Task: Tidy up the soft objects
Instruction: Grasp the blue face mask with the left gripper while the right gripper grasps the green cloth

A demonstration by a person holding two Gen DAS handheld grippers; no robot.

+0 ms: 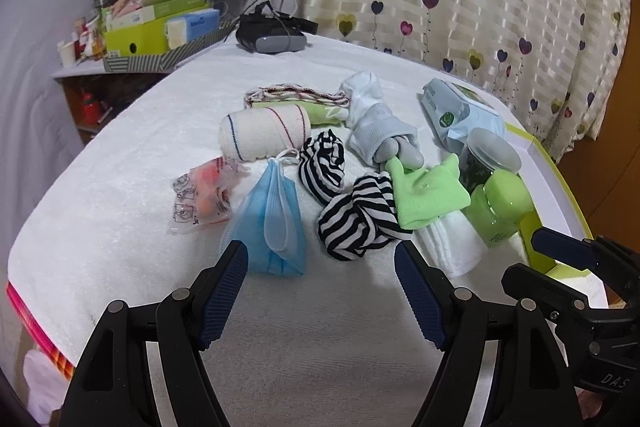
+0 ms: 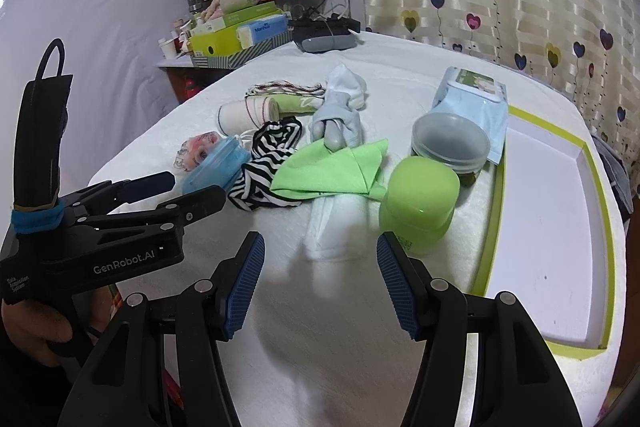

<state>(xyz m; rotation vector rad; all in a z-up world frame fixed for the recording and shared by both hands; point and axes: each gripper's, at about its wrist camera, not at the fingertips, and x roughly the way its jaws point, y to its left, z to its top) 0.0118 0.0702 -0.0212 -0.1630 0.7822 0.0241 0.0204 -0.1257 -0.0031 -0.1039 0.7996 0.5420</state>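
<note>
Left tool (image 1: 321, 293): apart, empty, we hover by the blue mask (image 1: 272, 223).
Right tool (image 2: 320, 283): apart, empty.
Tip: we pinch mid-fold, then lift toward the tray (image 2: 496, 211).

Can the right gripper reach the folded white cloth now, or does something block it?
Probably yes. The right gripper is open and the white cloth lies just ahead between its fingers, though the green cloth covers its far end.

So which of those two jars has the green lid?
The nearer jar, green all over, beside the white tray. The other jar behind it has a clear greyish lid.
</note>
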